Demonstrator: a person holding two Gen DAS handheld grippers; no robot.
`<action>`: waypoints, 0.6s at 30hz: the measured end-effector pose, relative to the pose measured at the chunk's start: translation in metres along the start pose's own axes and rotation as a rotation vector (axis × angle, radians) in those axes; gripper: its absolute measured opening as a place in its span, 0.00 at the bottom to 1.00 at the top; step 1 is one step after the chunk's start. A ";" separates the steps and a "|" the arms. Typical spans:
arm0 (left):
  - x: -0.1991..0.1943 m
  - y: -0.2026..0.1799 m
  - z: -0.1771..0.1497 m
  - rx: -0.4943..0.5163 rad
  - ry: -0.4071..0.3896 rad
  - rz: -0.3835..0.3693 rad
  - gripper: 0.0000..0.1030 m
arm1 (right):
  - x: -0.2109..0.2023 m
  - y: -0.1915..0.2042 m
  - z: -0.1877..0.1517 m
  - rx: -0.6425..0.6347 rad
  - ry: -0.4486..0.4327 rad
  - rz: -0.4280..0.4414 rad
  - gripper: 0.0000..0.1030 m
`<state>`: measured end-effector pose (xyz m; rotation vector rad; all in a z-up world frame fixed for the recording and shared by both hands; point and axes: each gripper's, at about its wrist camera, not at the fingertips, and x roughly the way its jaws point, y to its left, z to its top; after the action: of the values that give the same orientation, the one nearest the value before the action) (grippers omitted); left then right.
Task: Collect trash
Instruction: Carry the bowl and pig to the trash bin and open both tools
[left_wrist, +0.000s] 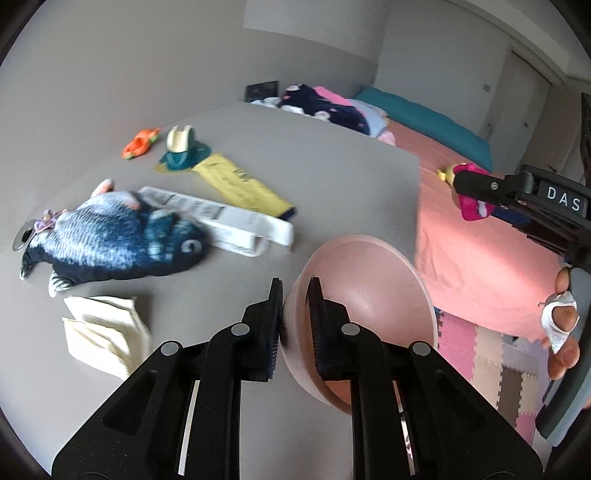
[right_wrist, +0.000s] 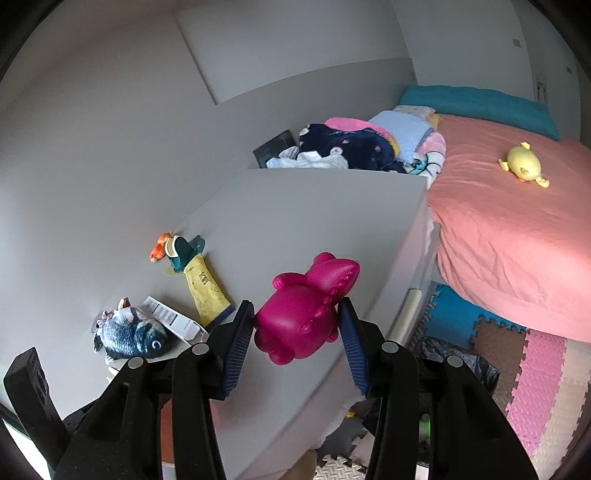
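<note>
My left gripper is shut on the rim of a pink bowl, held over the grey table's right edge. My right gripper is shut on a magenta plastic toy, above the same table edge; it shows at the right of the left wrist view. On the table lie a yellow wrapper, a white printed carton, a cream folded paper, a teal-and-cream item and an orange item.
A blue plush fish lies on the table's left. A bed with a salmon sheet stands right of the table, with a yellow plush and piled clothes. Foam floor mats and a black bag lie below.
</note>
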<state>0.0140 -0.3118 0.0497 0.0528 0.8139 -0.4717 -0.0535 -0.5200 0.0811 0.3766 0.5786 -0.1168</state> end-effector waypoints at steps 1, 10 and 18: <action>-0.002 -0.006 0.000 0.007 -0.002 -0.006 0.14 | -0.005 -0.005 -0.001 0.006 -0.003 0.001 0.47; -0.001 -0.082 0.000 0.121 0.010 -0.082 0.14 | -0.052 -0.062 -0.010 0.064 -0.056 -0.043 0.47; 0.024 -0.150 -0.012 0.228 0.070 -0.140 0.14 | -0.073 -0.124 -0.020 0.134 -0.069 -0.110 0.47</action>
<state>-0.0436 -0.4526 0.0446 0.2257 0.8322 -0.6972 -0.1512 -0.6266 0.0674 0.4691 0.5247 -0.2739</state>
